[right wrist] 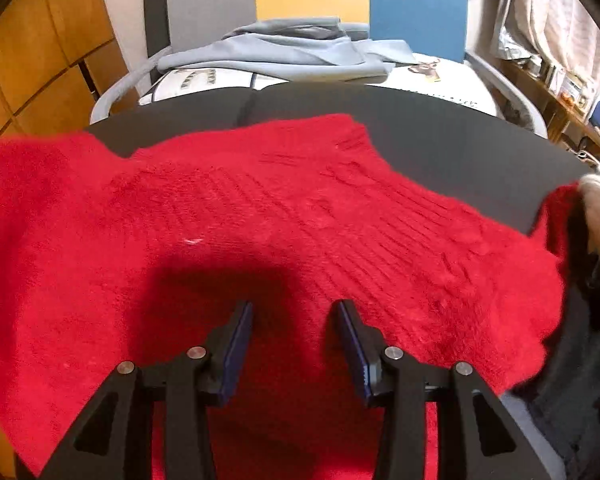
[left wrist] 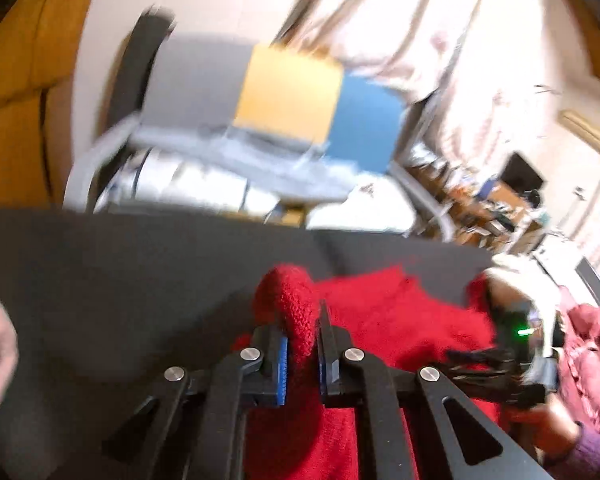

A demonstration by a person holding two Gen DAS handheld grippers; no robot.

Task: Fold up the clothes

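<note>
Now my left tongs (left wrist: 302, 344) are clamped on a bunched fold of the red sweater (right wrist: 260, 216); my right tongs (right wrist: 296, 340) hang apart above it on the tabletop (right wrist: 440, 128)

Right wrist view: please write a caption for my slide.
Open right gripper hovers over red sweater spread on dark table.

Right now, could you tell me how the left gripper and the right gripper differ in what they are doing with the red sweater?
The left gripper is shut on a pinched-up fold of the red knit sweater; the right gripper stands open with nothing between its pads.
The left gripper has cloth bunched up above its fingertips; beneath the right gripper the sweater lies spread flat on the dark table.
Both are black, with blue pads.
</note>
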